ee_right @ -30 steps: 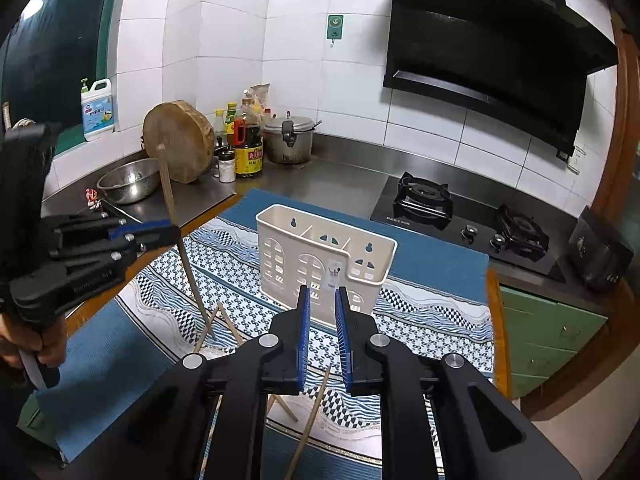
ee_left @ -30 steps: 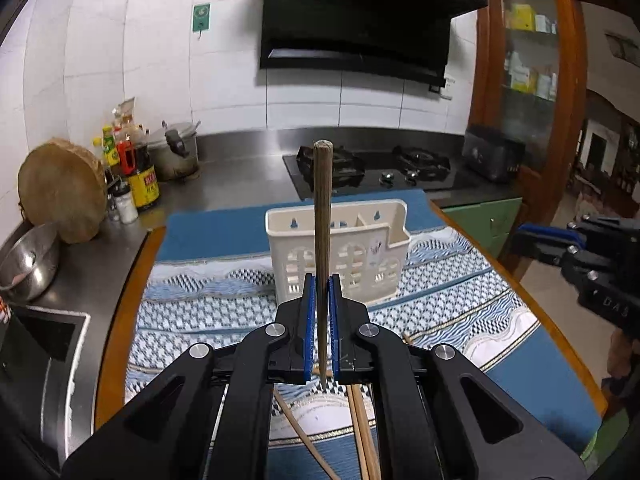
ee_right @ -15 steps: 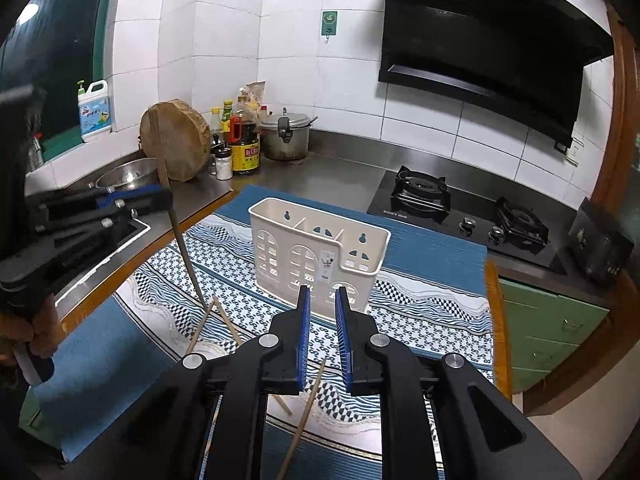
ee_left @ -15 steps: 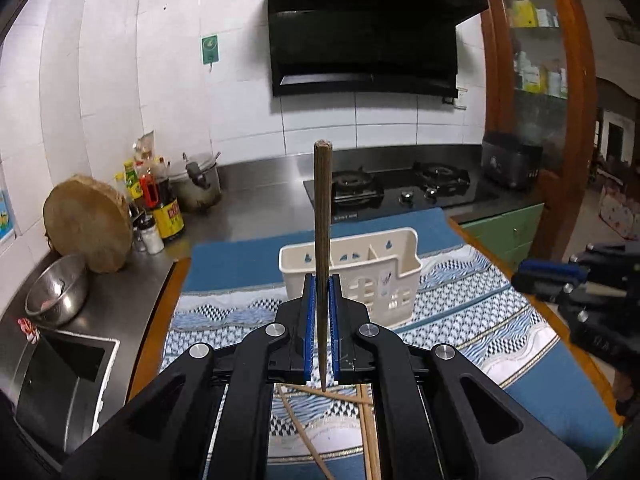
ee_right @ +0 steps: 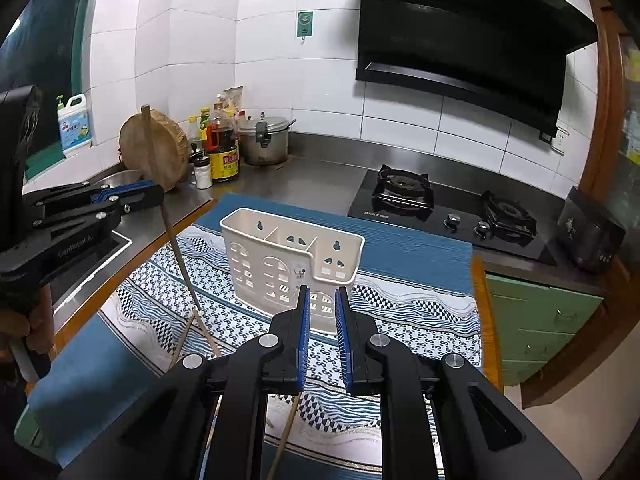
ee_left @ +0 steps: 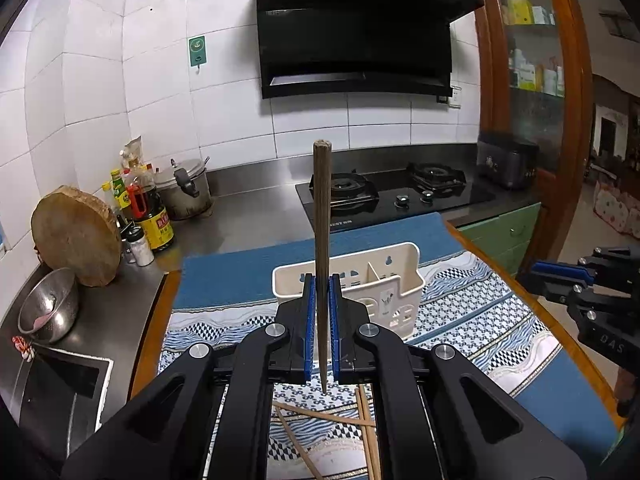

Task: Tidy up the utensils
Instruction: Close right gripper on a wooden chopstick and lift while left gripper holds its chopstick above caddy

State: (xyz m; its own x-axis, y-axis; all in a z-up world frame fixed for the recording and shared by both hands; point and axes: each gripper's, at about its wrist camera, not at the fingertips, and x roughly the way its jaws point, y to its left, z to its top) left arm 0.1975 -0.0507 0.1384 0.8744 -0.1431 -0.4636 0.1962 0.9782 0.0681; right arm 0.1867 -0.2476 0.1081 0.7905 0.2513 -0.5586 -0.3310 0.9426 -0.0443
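Note:
My left gripper (ee_left: 320, 280) is shut on a dark wooden chopstick (ee_left: 322, 208), held upright with its lower tip just above the patterned mat. The white plastic utensil holder (ee_left: 384, 280) stands right behind it. From the right wrist view the left gripper (ee_right: 156, 196) is at the left with the chopstick (ee_right: 176, 240) slanting down toward the mat, left of the holder (ee_right: 292, 256). My right gripper (ee_right: 322, 292) stands in front of the holder, jaws a narrow gap apart with nothing between them. Loose chopsticks (ee_left: 320, 412) (ee_right: 192, 332) lie crossed on the mat.
A sink (ee_left: 60, 384) and steel bowl (ee_left: 48, 308) lie to the left. A round chopping block (ee_left: 76, 236), bottles (ee_left: 148, 208) and a pot (ee_left: 184, 188) stand behind. The gas stove (ee_left: 384, 196) is behind the mat. A green cabinet (ee_right: 536, 324) is on the right.
My left gripper has risen with the chopstick, whose tip now hangs off the mat. The right gripper has drifted a little sideways, its jaws unchanged.

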